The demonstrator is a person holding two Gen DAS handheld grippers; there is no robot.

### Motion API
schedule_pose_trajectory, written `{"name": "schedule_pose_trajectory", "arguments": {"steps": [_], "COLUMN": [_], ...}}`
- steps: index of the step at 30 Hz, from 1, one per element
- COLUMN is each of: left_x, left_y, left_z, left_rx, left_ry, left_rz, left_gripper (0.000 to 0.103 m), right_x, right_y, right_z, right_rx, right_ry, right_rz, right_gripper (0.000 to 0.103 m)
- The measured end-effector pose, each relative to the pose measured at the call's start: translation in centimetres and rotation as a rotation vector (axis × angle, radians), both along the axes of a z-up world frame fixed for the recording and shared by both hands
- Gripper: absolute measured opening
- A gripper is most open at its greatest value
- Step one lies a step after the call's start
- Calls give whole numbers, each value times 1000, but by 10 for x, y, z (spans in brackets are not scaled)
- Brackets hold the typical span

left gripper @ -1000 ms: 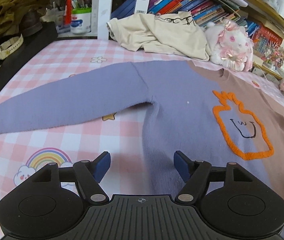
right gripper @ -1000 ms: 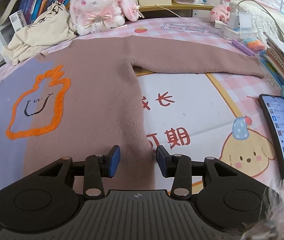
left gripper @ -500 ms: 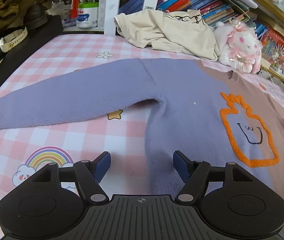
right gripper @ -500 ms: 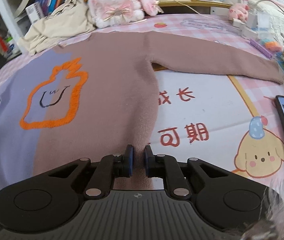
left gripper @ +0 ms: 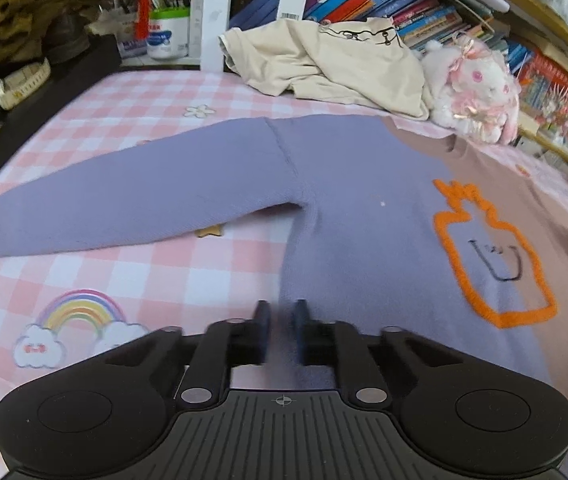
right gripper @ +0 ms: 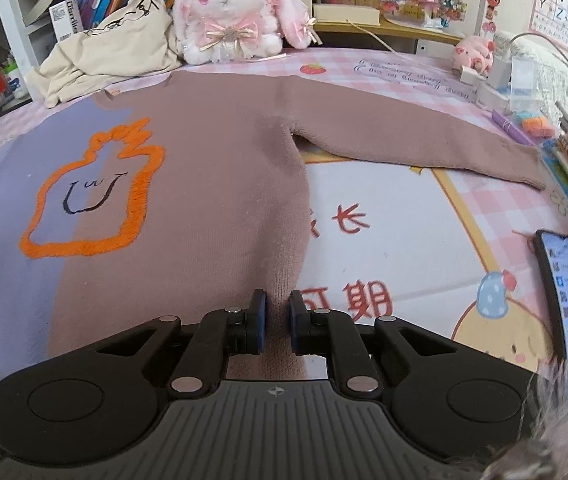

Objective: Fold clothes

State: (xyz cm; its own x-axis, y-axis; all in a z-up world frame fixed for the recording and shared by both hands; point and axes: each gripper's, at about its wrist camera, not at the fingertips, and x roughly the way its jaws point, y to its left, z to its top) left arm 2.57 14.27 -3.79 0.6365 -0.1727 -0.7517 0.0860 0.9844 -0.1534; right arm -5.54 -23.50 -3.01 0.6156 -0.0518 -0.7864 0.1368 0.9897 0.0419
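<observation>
Both grippers clamped on sweater (left gripper: 364, 208) hem.
Left gripper (left gripper: 282, 330), right gripper (right gripper: 277, 322): jaws nearly closed, pinching knit; sheet (right gripper: 404, 240) print reads "长", "期".

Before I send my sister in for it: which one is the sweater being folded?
On the pink checked bedspread, it is the sweater spread flat, sleeves out. Unlike the crumpled cream top behind it, it is half lilac, half brown, with an orange-outlined smiling face.

Black tongs (left gripper: 282, 330), blue pads (right gripper: 260, 322), silver screws.
</observation>
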Motion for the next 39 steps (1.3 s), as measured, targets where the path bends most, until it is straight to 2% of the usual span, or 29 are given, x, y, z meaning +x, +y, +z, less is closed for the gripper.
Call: {"name": "schedule_pose_trajectory", "arguments": {"steps": [3,9,12,30,39], "left_x": [-1,3,2,3,1], "left_y": [-6,4,2,7,10], "left_z": [-1,-1,0,-1,-3], "left_rx": [19,29,46,16,-1], "left_ry": [-15,-16,-17,-12,-26], "left_rz": [-21,-7,-18,-7,-10], "left_gripper": [4,4,4,4,7], "right_x": [2,-2,0,-2,-3], "right_y": [1,8,7,10,12], "right_z": [-1,-1,-2,-2,-2], "right_rx": [-34,-2,11,2,-16], "right_ry": [-4,6,3,-5,-6], "right_rz": [-17,20,2,5,1], "right_gripper": [11,11,11,11,15]}}
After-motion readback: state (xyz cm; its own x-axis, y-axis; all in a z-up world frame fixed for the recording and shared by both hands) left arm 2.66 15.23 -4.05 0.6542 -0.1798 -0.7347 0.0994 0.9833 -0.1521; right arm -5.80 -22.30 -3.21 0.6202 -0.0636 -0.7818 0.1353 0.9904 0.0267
